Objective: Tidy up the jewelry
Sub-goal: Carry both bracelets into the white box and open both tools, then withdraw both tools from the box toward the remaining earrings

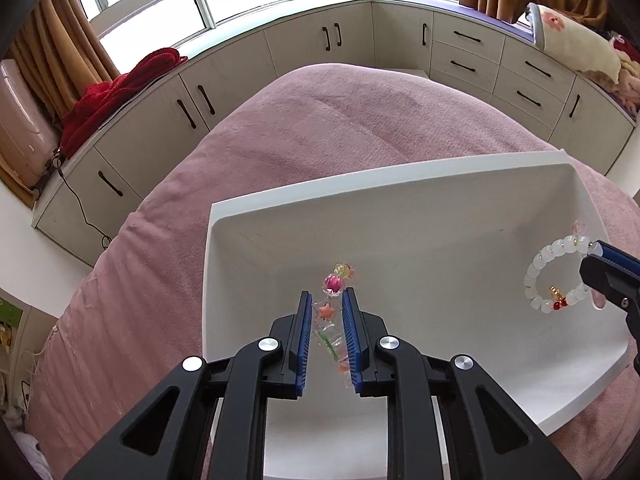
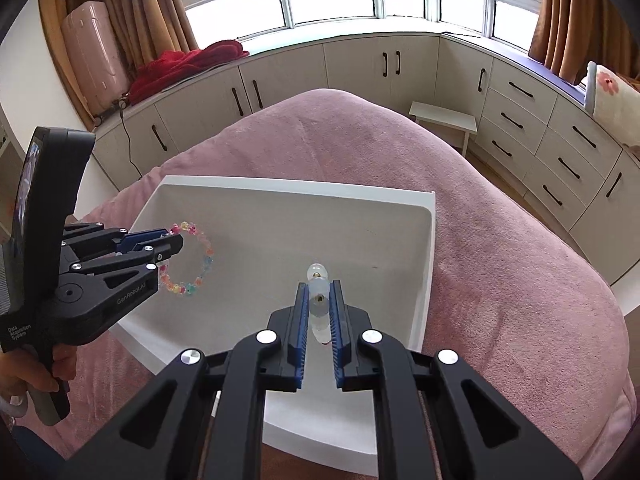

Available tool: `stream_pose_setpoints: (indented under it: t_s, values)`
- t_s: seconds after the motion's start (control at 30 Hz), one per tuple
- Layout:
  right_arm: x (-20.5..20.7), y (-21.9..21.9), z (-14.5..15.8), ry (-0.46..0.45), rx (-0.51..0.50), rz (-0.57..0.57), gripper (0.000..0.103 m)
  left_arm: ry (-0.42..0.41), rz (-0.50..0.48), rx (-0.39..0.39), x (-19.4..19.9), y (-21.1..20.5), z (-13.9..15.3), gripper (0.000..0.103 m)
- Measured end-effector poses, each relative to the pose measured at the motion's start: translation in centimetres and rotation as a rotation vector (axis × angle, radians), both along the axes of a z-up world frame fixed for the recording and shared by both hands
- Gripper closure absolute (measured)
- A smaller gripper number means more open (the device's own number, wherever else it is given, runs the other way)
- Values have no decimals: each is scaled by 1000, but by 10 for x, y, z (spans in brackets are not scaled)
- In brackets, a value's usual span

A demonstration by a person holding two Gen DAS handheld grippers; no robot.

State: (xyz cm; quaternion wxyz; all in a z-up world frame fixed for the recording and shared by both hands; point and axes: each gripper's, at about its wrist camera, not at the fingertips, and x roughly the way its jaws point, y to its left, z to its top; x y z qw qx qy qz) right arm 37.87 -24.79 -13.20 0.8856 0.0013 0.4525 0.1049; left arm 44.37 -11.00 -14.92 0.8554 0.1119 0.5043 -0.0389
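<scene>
Our left gripper (image 1: 327,300) pinches the multicoloured translucent bead bracelet (image 2: 190,258); our right gripper (image 2: 319,289), at three o'clock, clamps the white glassy bead bracelet (image 1: 554,274) over the white plastic tray (image 1: 400,216).

A bedroom: pink bedspread (image 2: 480,240), bay-window cabinets (image 2: 360,68) (curtains (image 2: 160,8) drawn back).

Left gripper (image 1: 326,300): over the tray's left half, fingers pointing forward and down, jaws narrowed with a gap, colourful bead bracelet (image 1: 332,312) between the blue pads; grip contact can't be confirmed.
Right gripper (image 2: 319,289): over the tray's right half, jaws pinched onto white bead bracelet (image 2: 318,296).
Left hand (image 2: 36,372): wrapped round the left gripper's handle, low in the right wrist view.
</scene>
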Motion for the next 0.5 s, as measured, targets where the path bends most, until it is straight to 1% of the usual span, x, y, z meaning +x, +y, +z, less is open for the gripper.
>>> stream_pose_setpoints:
  t_s: [0.03,0.07,0.1,0.13,0.2,0.23,0.27,0.5]
  values:
    - [0,0,-1,4,-10,1,90,1,-1,12,1,-2,-3,72]
    - [0,0,-2,6,-21,-3,90,0,-2,22,1,-3,-4,58]
    - [0,-1,-3,6,-32,-2,87,-7,-2,28,0,-4,-3,52]
    - [-1,-1,-3,5,-43,0,83,-14,-4,28,-1,-5,-2,52]
    - [-4,-2,-1,-7,-62,-9,58,-16,-6,27,-3,-6,2,51]
    - [-6,-3,1,-17,-61,-13,53,-19,-5,24,-4,-5,4,50]
    - [-8,-4,4,-23,-57,-14,50,-26,-1,19,-6,-4,8,48]
    - [-26,6,26,-62,-74,30,52,-89,-14,17,-31,12,42,47]
